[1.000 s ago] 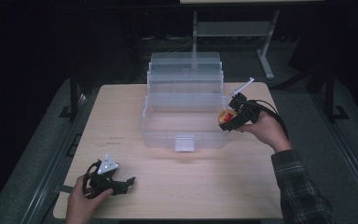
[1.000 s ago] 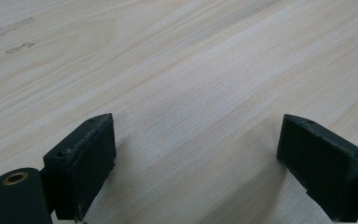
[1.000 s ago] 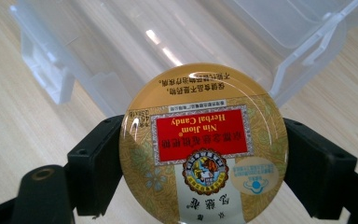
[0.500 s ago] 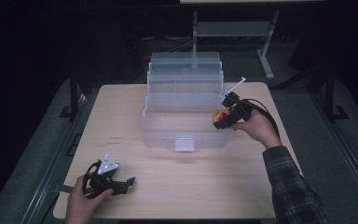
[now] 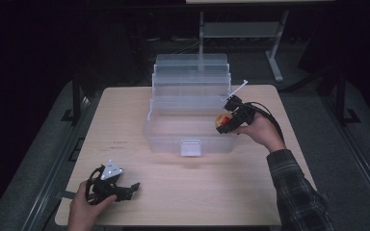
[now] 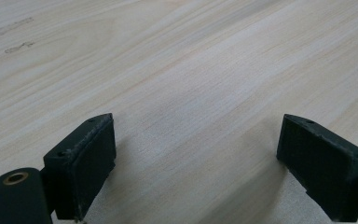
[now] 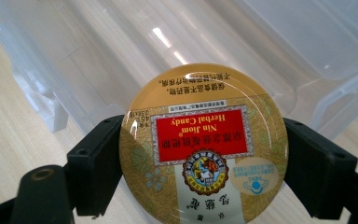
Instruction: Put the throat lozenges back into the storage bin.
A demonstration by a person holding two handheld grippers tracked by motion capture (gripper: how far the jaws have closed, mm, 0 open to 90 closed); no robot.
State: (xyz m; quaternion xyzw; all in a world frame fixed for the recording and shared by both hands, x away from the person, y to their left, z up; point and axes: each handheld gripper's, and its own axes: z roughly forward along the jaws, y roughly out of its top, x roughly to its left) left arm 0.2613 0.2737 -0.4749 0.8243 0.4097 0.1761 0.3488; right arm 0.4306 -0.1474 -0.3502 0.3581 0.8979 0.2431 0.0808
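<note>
Between jaws: round gold candy tin, red label.

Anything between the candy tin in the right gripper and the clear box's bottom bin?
Nothing visible. The candy tin, clamped in the right gripper, sits at the clear box's right front wall, the open bottom bin just beyond.

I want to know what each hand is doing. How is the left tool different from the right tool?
The left tool is open and empty; the right tool is shut on a round candy tin. The left rests on the table; the right is held beside the clear box. Both have black jaws.
</note>
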